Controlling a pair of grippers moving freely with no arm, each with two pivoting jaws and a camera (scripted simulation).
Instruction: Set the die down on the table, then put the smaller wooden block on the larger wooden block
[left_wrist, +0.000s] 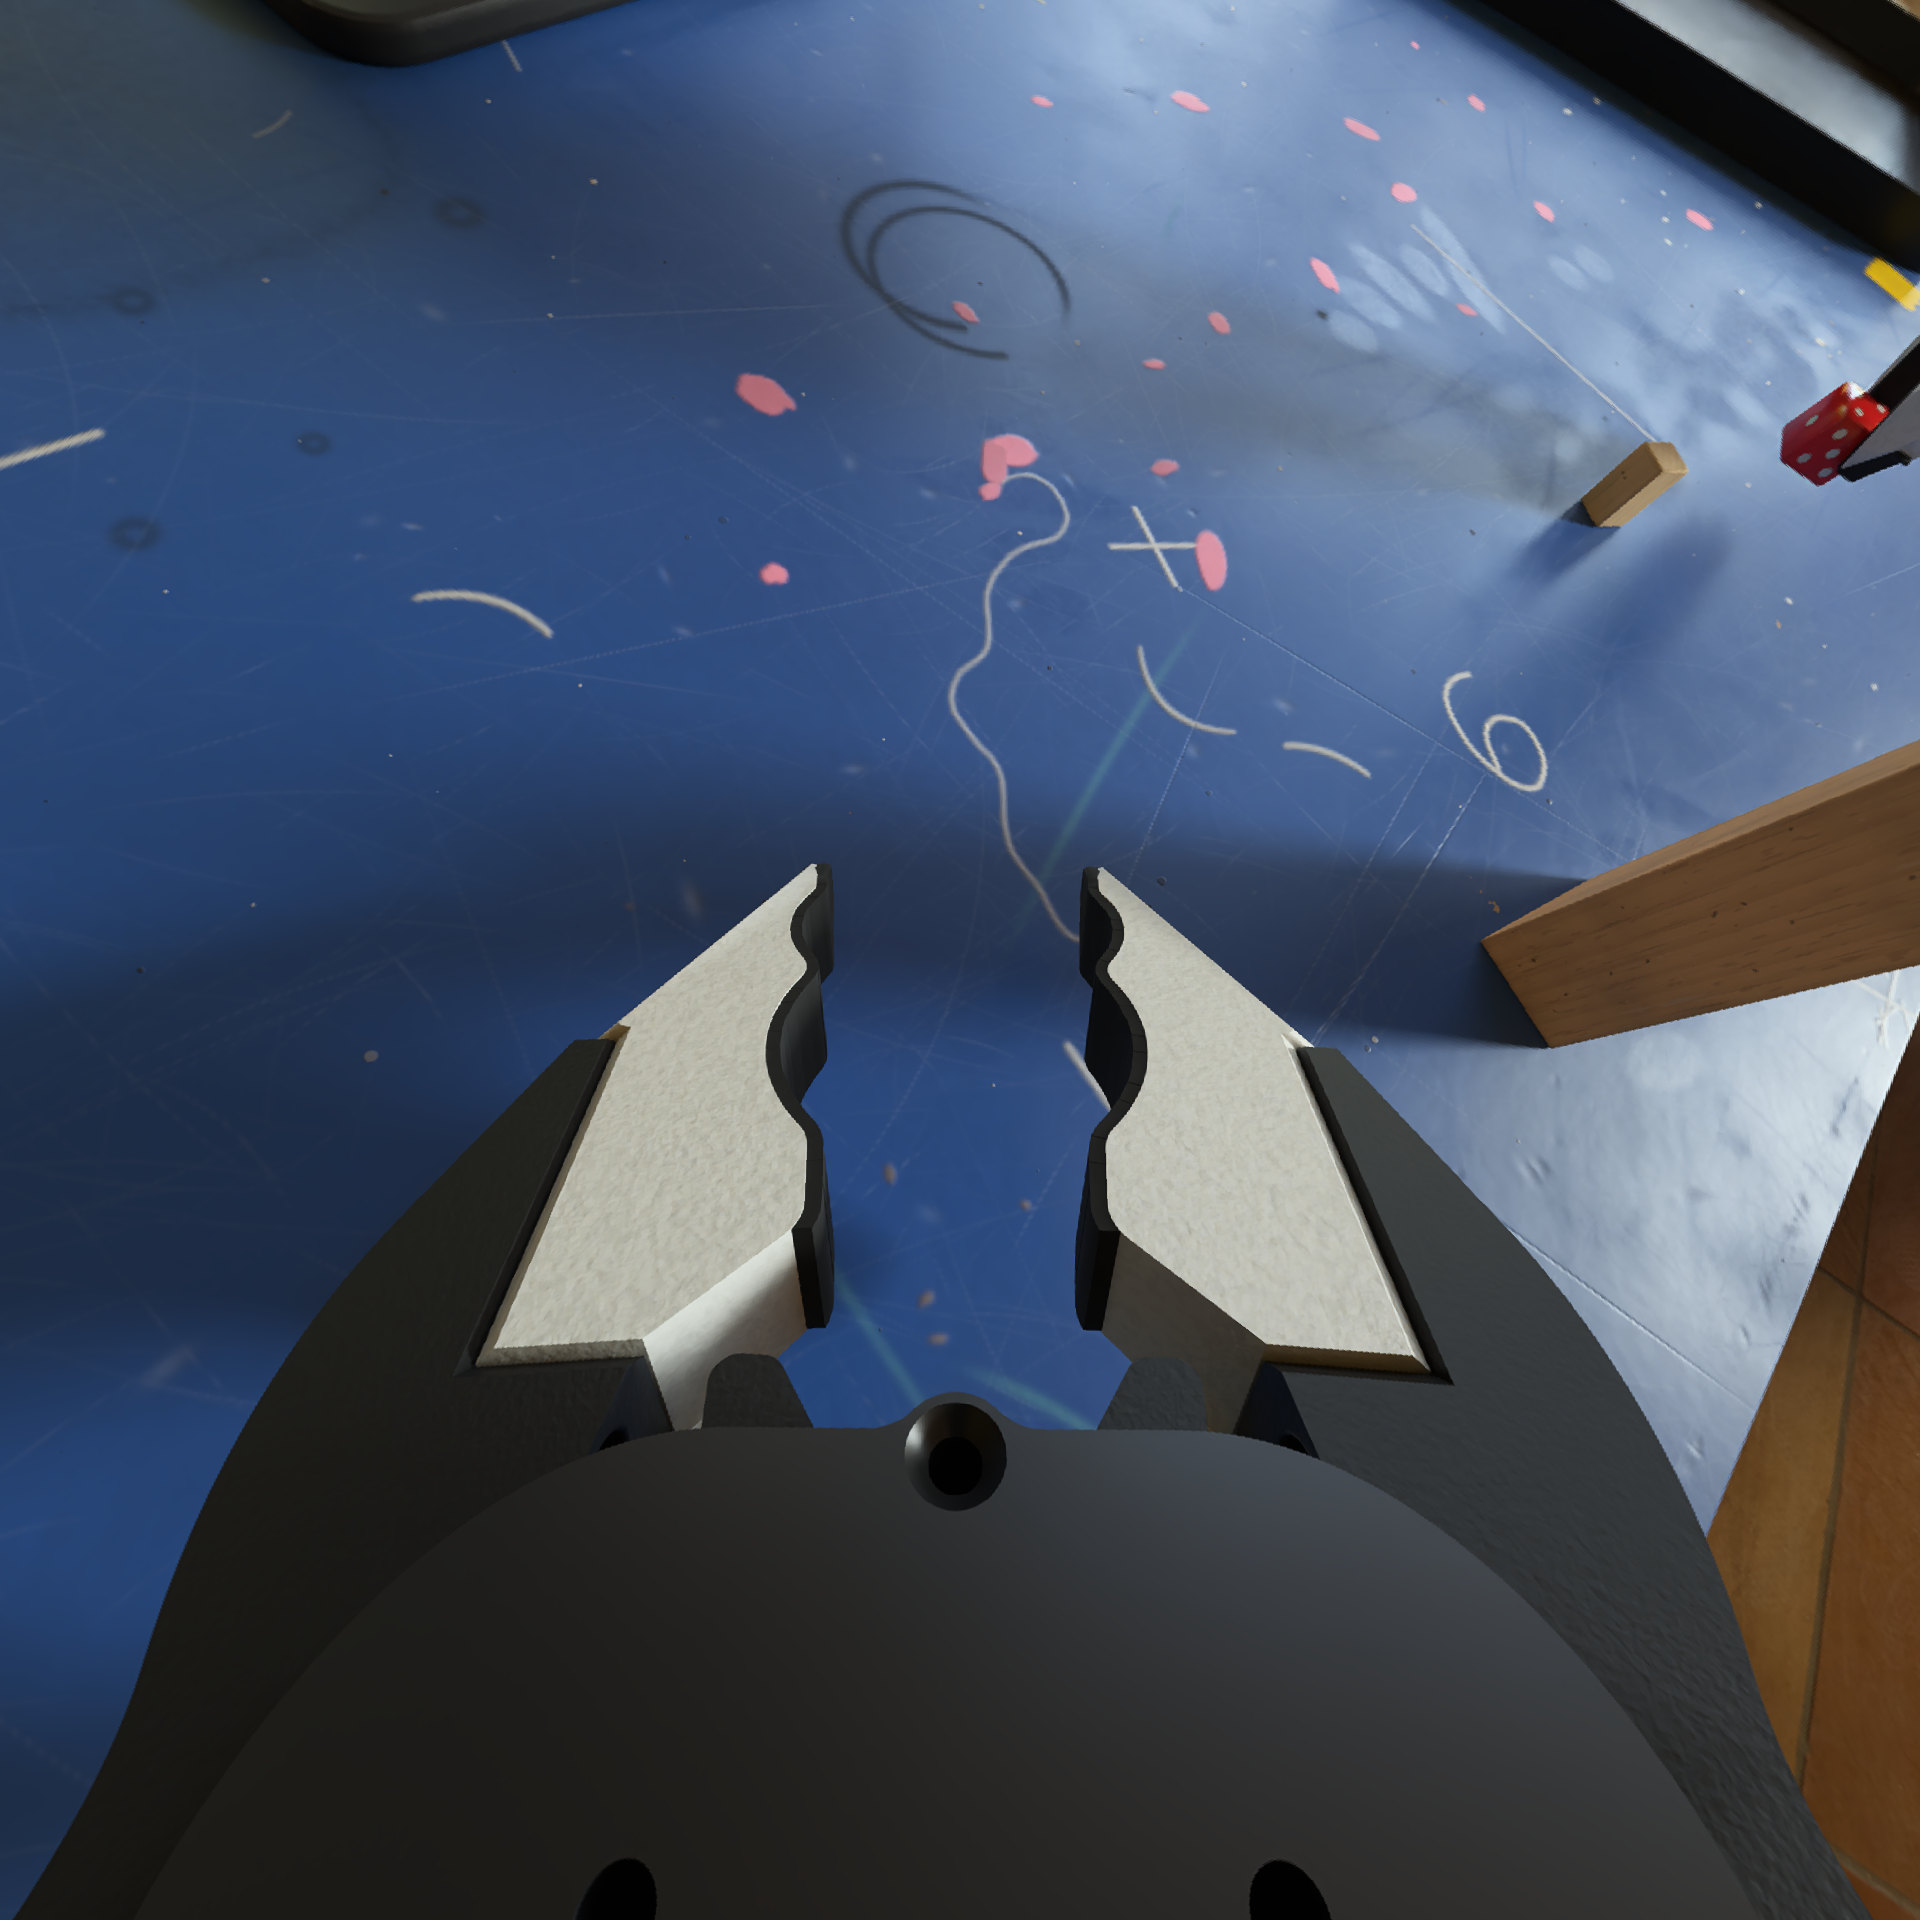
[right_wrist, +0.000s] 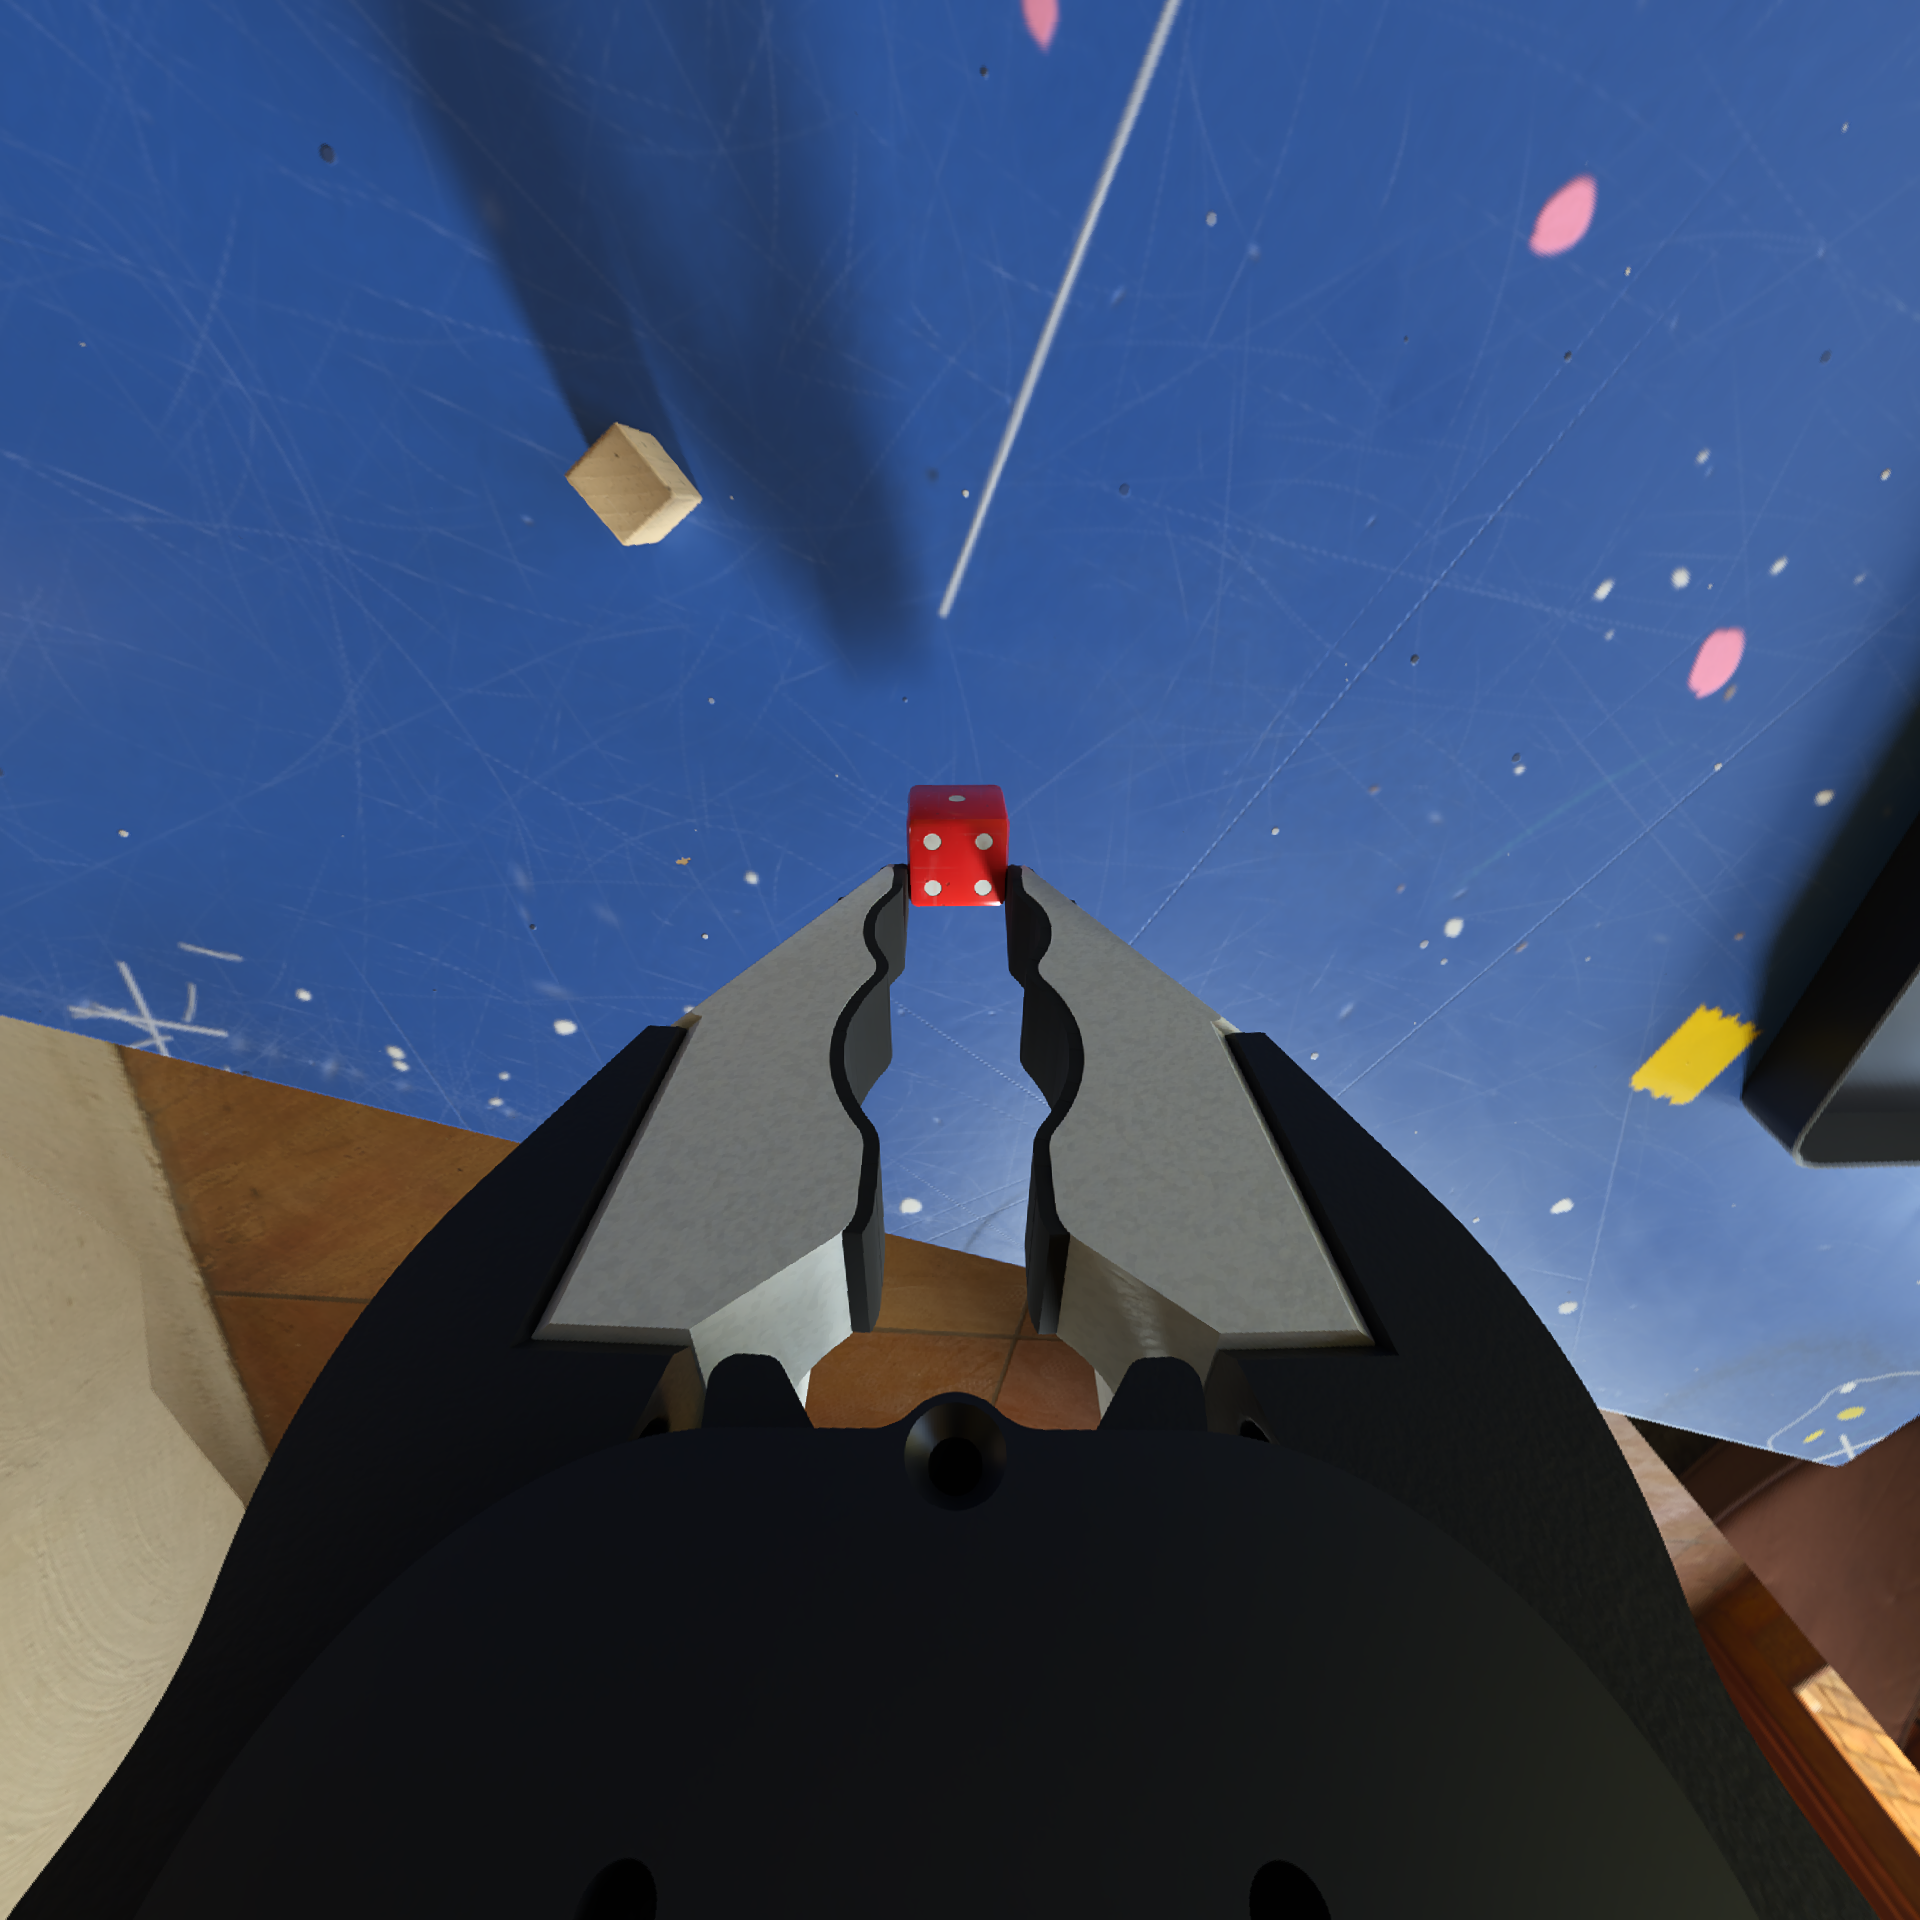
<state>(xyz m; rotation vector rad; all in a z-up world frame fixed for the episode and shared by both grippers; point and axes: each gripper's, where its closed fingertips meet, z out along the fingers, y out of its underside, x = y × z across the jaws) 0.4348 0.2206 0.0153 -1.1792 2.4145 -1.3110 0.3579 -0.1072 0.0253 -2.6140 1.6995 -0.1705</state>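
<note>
My right gripper (right_wrist: 956, 883) is shut on a red die (right_wrist: 957, 844) with white pips, held at the fingertips above the blue table (right_wrist: 1351, 520). The die (left_wrist: 1831, 434) and the right gripper (left_wrist: 1860, 457) also show far right in the left wrist view. The smaller wooden block (right_wrist: 634, 484) lies on the table to the upper left of the die; it also shows in the left wrist view (left_wrist: 1633, 482). The larger wooden block (left_wrist: 1725, 914) lies at the right edge of the left wrist view. My left gripper (left_wrist: 956, 894) is open and empty above the table.
The table (left_wrist: 520, 779) is scratched, with pink spots and chalk marks. A black object (left_wrist: 436, 26) sits at the far edge, another black object (right_wrist: 1849, 1039) at the right beside yellow tape (right_wrist: 1694, 1055). The table's edge and the tiled floor (right_wrist: 343, 1164) lie below.
</note>
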